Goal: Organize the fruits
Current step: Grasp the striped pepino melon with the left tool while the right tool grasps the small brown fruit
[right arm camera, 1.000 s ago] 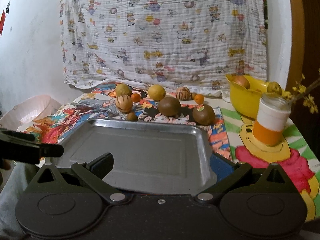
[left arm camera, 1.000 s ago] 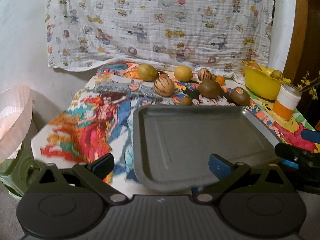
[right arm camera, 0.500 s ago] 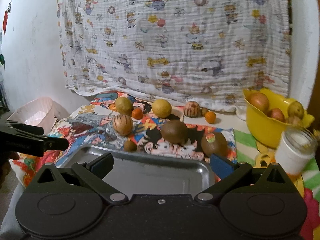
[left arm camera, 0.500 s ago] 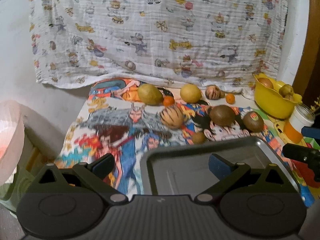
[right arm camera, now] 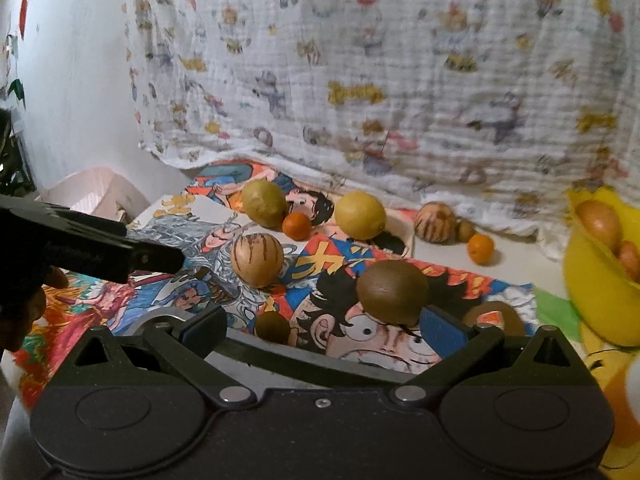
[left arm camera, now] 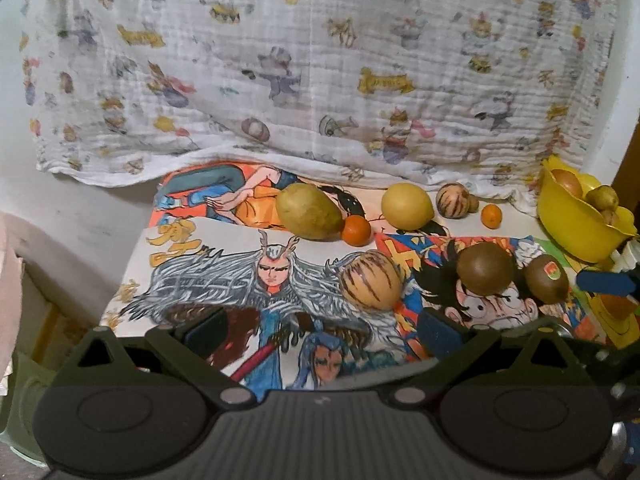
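Fruits lie on a cartoon-print cloth: a striped tan melon point(left arm camera: 370, 280) point(right arm camera: 257, 259), a green-yellow mango point(left arm camera: 309, 211) point(right arm camera: 264, 203), a lemon point(left arm camera: 407, 206) point(right arm camera: 359, 216), two small oranges point(left arm camera: 356, 231) point(right arm camera: 481, 249), a brown round fruit point(left arm camera: 485, 268) point(right arm camera: 392, 291), and a kiwi with a sticker point(left arm camera: 547, 279). My left gripper point(left arm camera: 320, 330) is open and empty, just short of the striped melon. My right gripper point(right arm camera: 324, 326) is open and empty, above the far edge of the grey metal tray point(right arm camera: 280, 350), near the brown fruit.
A yellow bowl point(left arm camera: 576, 228) point(right arm camera: 600, 300) with fruits stands at the right. A patterned cloth point(left arm camera: 320, 60) hangs behind the table. A pink bin point(right arm camera: 88, 196) sits left of the table. The left gripper's body point(right arm camera: 80, 248) shows in the right wrist view.
Both grippers have moved forward over the tray toward the fruits. The tray has dropped almost out of both views and the fruits look closer.
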`<state>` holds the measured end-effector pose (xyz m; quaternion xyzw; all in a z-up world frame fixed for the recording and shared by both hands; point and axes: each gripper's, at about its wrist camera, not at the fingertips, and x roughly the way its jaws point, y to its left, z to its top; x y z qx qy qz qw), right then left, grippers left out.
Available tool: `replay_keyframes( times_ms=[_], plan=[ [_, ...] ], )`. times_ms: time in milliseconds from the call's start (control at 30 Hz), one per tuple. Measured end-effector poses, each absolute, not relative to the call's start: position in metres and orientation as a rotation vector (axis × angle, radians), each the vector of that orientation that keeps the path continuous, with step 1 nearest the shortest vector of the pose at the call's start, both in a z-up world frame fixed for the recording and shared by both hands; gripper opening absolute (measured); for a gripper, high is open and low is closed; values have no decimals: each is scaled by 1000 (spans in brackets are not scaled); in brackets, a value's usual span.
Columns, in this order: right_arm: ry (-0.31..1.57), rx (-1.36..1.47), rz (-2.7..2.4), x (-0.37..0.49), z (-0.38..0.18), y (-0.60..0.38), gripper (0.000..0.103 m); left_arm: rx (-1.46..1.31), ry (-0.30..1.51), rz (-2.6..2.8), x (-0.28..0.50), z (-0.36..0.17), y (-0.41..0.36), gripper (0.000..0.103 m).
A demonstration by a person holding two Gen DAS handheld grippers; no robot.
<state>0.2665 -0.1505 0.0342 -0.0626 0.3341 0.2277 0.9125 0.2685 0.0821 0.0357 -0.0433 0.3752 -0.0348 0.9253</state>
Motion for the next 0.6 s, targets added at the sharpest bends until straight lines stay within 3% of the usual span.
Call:
replay_keyframes(
  times_ms=[333, 600],
  plan=[
    [771, -160, 489, 294, -4, -111, 84, -141, 829, -139, 317, 2, 83, 101],
    [822, -159, 485, 303, -20, -99, 59, -180, 858, -215, 337, -15, 79, 88]
  ],
)
